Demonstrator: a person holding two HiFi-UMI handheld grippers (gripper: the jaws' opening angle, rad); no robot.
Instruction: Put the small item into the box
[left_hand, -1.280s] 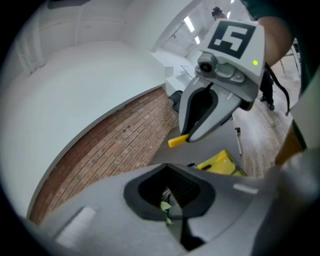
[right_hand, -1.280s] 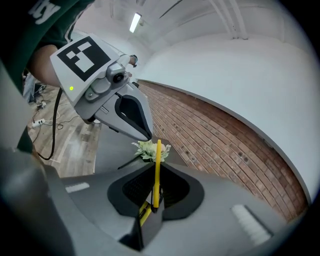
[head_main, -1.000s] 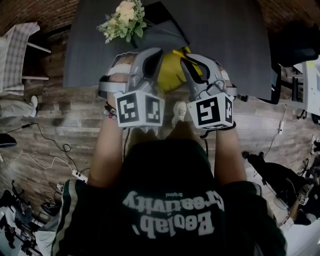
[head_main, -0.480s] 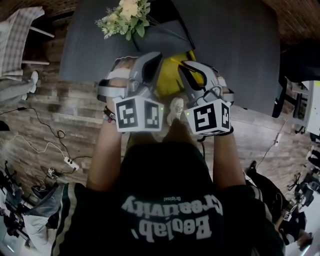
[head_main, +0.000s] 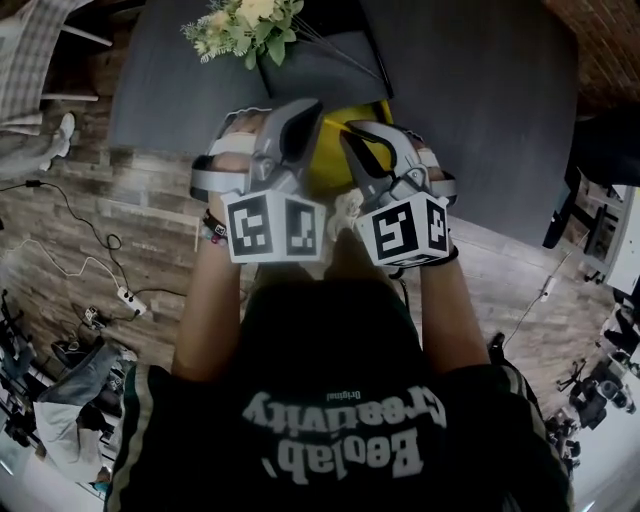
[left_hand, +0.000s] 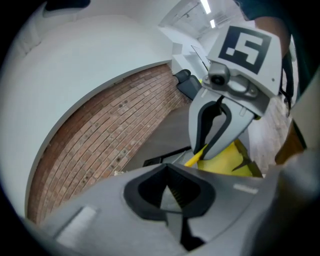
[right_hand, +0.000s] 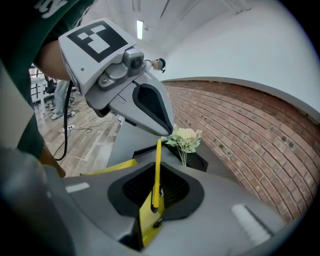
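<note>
Two grippers meet over one yellow carton (head_main: 335, 160) at the near edge of one dark table (head_main: 470, 100) that bears one flower bunch (head_main: 245, 25). The right gripper (right_hand: 155, 200) pinches the carton's thin flap (right_hand: 157, 165), which stands on edge with its long axis pointing away toward the flowers. The left gripper (left_hand: 172, 200) has its jaws pressed together, empty.

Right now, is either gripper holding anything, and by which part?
The right gripper is clamped on a thin upright edge of the yellow box. The left gripper looks shut, with nothing visible between its jaws.
</note>
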